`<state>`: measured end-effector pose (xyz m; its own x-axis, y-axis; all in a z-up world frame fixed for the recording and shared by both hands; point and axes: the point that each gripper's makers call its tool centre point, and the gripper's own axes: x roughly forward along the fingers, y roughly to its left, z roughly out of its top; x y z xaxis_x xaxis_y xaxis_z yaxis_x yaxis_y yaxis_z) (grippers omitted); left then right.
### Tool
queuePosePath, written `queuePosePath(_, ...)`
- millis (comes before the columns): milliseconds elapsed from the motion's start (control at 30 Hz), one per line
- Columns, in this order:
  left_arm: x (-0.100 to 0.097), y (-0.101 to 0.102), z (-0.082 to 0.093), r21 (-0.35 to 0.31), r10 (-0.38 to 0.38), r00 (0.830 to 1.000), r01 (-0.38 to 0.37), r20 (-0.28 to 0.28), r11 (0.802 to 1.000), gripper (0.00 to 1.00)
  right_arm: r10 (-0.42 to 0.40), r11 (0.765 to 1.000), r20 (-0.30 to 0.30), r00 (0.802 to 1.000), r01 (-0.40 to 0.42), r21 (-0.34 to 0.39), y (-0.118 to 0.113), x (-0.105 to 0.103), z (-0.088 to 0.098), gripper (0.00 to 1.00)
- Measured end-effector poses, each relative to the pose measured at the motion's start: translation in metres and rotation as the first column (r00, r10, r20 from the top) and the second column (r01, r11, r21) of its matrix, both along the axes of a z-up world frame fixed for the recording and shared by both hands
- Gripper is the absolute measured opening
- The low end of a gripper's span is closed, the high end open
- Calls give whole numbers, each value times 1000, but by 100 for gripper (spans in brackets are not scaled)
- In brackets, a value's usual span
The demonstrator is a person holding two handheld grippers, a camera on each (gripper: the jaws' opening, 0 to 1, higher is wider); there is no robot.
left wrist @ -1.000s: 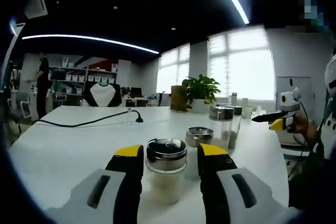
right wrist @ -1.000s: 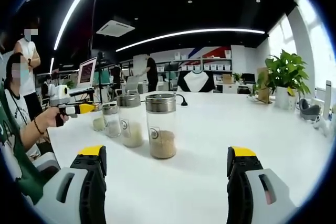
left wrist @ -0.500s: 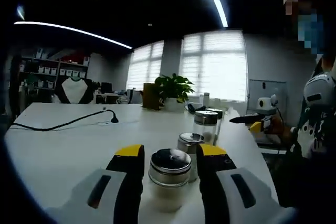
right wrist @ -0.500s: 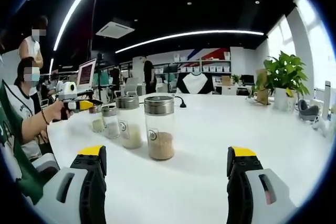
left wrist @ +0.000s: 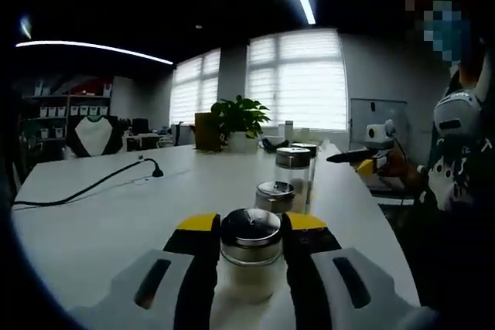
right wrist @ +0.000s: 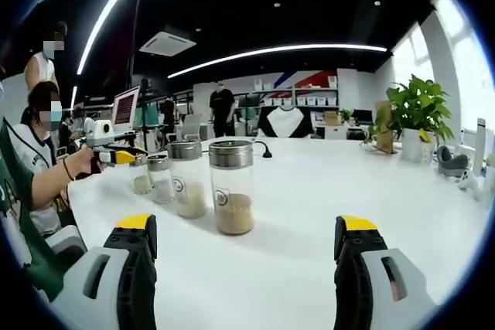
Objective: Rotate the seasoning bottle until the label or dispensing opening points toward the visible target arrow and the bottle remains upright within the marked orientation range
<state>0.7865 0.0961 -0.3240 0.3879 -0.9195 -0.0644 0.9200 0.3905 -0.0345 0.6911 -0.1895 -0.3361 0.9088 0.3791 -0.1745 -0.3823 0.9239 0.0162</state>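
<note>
Left gripper (left wrist: 247, 226) up close: yellow-tipped jaws pressed vs both sides of the seasoning bottle (left wrist: 249, 256), clamped on it just below the metal lid (left wrist: 250, 227); bottle upright on the white table (left wrist: 108, 214), pale powder inside. Right behind it a 2nd bottle (left wrist: 274, 196), then a taller bottle (left wrist: 293, 174), all in a row running away from the cam. Black cable (left wrist: 85, 188) snakes across the table at left, potted plant (left wrist: 236, 120) at the far edge by the windows. Right gripper (right wrist: 246, 249): jaws spread wide, nothing between them, hovering over bare tabletop. Ahead of it the nearest jar (right wrist: 232, 187) w/ brownish grains, upright, well clear of the tips. Far left of that view, the left gripper again, in a person's hand (right wrist: 83, 169).
</note>
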Motion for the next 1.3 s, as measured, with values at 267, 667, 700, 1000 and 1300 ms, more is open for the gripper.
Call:
queuePosePath(267,0,0,0,12,2,1000,-2,1,1000,33,-3,1000,8,1000,3,-1,-2,-1,2,98)
queuePosePath(667,-1,-2,-2,21,47,999,-47,4,999,33,7,1000,7,1000,-7,0,3,-2,2,98)
queuePosePath(700,-1,-2,-2,24,51,999,-51,6,998,33,7,1000,7,1000,-7,0,2,-2,2,98)
queuePosePath(1000,0,-1,-2,26,116,993,-116,6,993,33,-5,1000,7,1000,5,2,-2,-1,3,98)
queuePosePath(1300,-1,1,-2,24,191,981,-192,6,981,33,0,1000,2,1000,0,1,0,-1,1,98)
